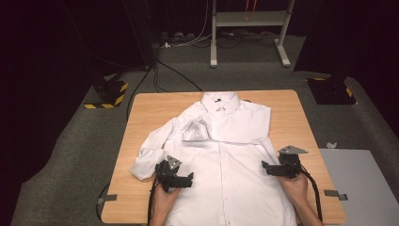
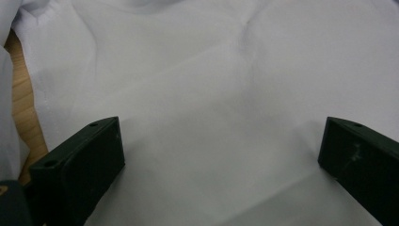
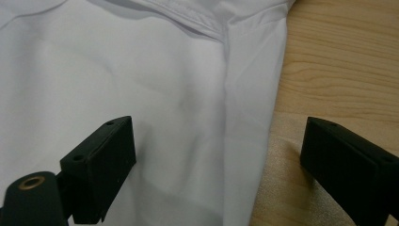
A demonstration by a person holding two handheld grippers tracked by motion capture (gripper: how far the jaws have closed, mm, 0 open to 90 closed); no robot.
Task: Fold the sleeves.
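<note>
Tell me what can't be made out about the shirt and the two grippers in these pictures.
- Shirt hem: cut off by the bottom edge of the high view.
- Shirt collar label: too small to read in the high view.
- Left gripper: whether its jaws touch the cloth; the left gripper view can't settle it.
- Right gripper: its jaws straddle the shirt's side edge over the table; contact unclear.

overhead light brightens the white cotton shirt (image 1: 230, 160); surroundings fall dark; soft shadows pool beneath blurred black jaws; high view grainy.
</note>
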